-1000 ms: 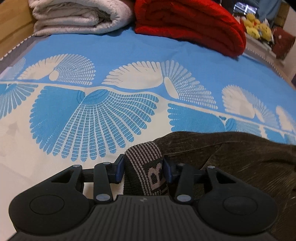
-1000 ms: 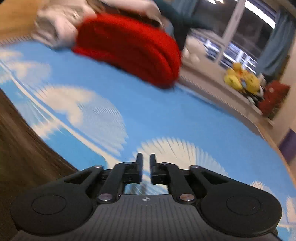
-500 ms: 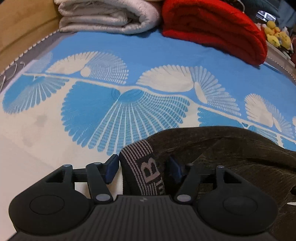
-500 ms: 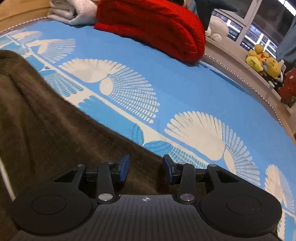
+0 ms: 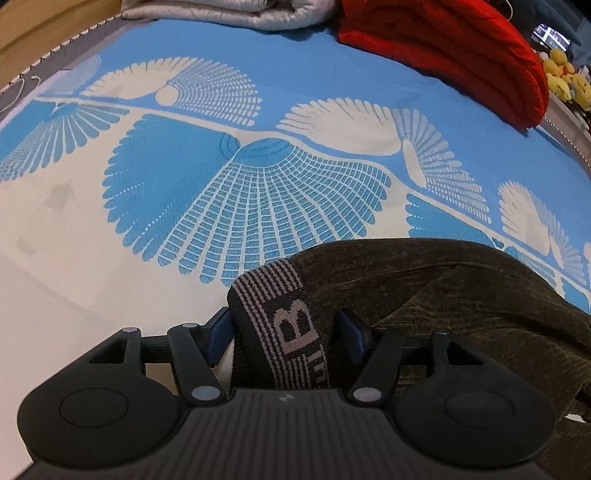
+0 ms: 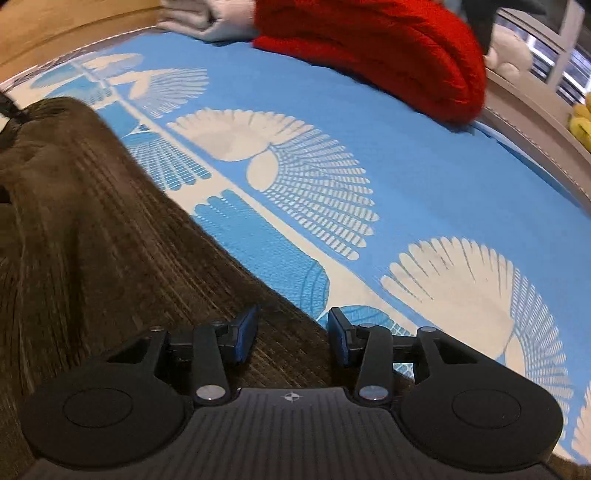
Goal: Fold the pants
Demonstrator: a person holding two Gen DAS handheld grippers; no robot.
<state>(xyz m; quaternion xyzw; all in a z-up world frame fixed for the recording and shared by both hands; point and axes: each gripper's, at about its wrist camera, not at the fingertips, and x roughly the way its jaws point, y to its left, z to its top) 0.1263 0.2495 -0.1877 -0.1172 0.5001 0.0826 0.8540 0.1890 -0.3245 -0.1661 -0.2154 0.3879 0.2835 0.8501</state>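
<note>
Dark brown ribbed pants (image 5: 443,295) lie on a blue and white patterned bedspread (image 5: 258,177). Their striped waistband (image 5: 280,317), marked with a letter B, stands between the fingers of my left gripper (image 5: 284,328), whose jaws are open wide around it. In the right wrist view the pants (image 6: 92,240) spread across the left and under my right gripper (image 6: 291,332), which is open with the pants' edge between its fingers.
A folded red blanket (image 5: 461,55) and a folded pale grey blanket (image 5: 229,11) lie at the far end of the bed. Yellow plush toys (image 5: 565,77) sit on a ledge at the far right. A wooden board (image 6: 74,22) borders the bed on the far left.
My left gripper's jaws have opened wider around the waistband. My right gripper went from nearly shut to open and moved over the pants' edge.
</note>
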